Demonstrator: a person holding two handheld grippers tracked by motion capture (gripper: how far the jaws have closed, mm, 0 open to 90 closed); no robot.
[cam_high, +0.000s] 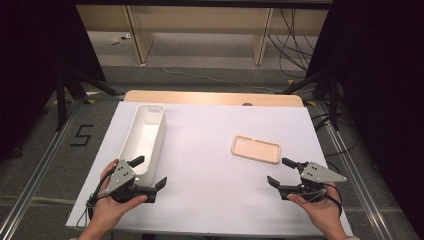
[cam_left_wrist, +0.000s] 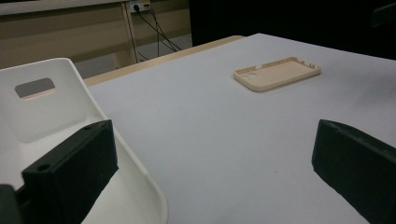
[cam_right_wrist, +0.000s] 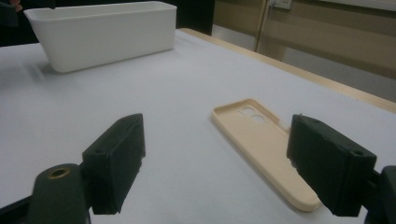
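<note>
Since that beige phone case (cam_right_wrist: 264, 149) looks thin, light and bendy, I'd pinch a long edge. Right gripper (cam_high: 281, 172) sits just beside it, jaws wide and empty; left gripper (cam_high: 150, 171), well away from it, is wide too

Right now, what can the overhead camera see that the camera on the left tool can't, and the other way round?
High view alone: both of the person's hands, the right tool, the floor with a taped number. Left gripper view alone: a close look along its own two open jaws and the handle slot in the white bin's end wall. Both: the white bin, the tan phone case, the white table.
</note>
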